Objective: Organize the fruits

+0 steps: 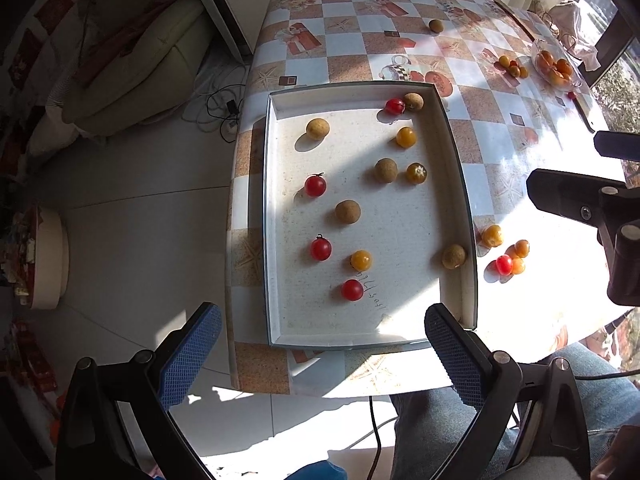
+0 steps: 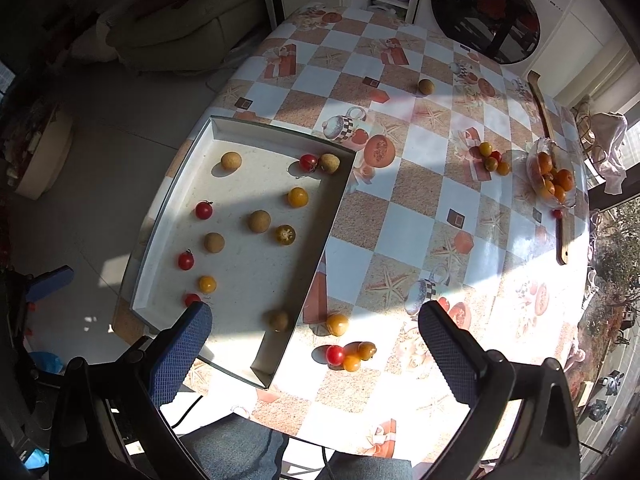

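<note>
- Hovering above the near edge of the table [image 1: 404, 60], the left gripper [image 1: 324, 354] has its blue fingers [image 1: 192, 356] spread wide with nothing between them; the right gripper [image 2: 316, 356] is spread wide and empty too.
- Inside the shallow white tray [image 1: 272, 216] lie scattered small fruits: red cherry tomatoes such as one at the left [image 1: 315, 185], yellow ones such as one at the far right [image 1: 406, 137], and brown round fruits such as one in the middle [image 1: 347, 211]. Another brown one [image 1: 453, 256] rests against the tray's right wall.
- Just right of the tray, on the checked tablecloth, a lone yellow tomato [image 2: 337, 324] sits near a touching cluster of one red [image 2: 335, 355] and two orange-yellow fruits.
- Only the right wrist view shows the washing machine [image 2: 492, 12] beyond the table's far end, and it gives the wooden stick [image 2: 548, 160] along the right edge in full.
- Only the left wrist view shows the right gripper's black body [image 1: 592, 208] at the right, well apart from the tray.
- Far right stand a glass bowl [image 2: 554, 172] of orange fruit and a small heap of tomatoes [image 2: 491, 158] just beside it; a single brown fruit [image 2: 426, 87] lies alone farther back.
- Left of the table, a cushioned sofa [image 1: 132, 68] and floor cables [image 1: 218, 108] are visible.
</note>
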`<act>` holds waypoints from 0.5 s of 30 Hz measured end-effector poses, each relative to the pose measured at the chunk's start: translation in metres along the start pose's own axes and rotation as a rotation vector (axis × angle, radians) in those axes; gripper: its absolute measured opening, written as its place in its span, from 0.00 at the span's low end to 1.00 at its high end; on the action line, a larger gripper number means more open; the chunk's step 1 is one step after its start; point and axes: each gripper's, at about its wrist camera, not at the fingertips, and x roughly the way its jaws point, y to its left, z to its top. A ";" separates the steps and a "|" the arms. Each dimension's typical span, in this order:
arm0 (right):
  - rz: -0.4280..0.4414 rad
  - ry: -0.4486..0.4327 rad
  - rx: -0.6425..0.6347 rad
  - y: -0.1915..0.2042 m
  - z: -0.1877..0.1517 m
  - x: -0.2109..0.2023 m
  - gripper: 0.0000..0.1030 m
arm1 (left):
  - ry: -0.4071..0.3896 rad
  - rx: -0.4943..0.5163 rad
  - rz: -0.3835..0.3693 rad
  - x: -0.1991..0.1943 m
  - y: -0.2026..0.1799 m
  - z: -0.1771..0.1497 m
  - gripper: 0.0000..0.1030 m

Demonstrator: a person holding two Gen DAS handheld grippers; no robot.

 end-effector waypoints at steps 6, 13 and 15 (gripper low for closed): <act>-0.003 -0.007 0.008 0.002 -0.001 -0.001 1.00 | -0.017 0.014 0.007 -0.004 -0.002 0.002 0.99; -0.004 -0.008 0.002 0.001 0.000 -0.002 1.00 | -0.024 0.008 0.007 -0.005 0.000 0.002 0.99; -0.004 -0.008 0.001 0.001 0.000 -0.002 1.00 | -0.024 0.008 0.008 -0.006 -0.001 0.003 0.99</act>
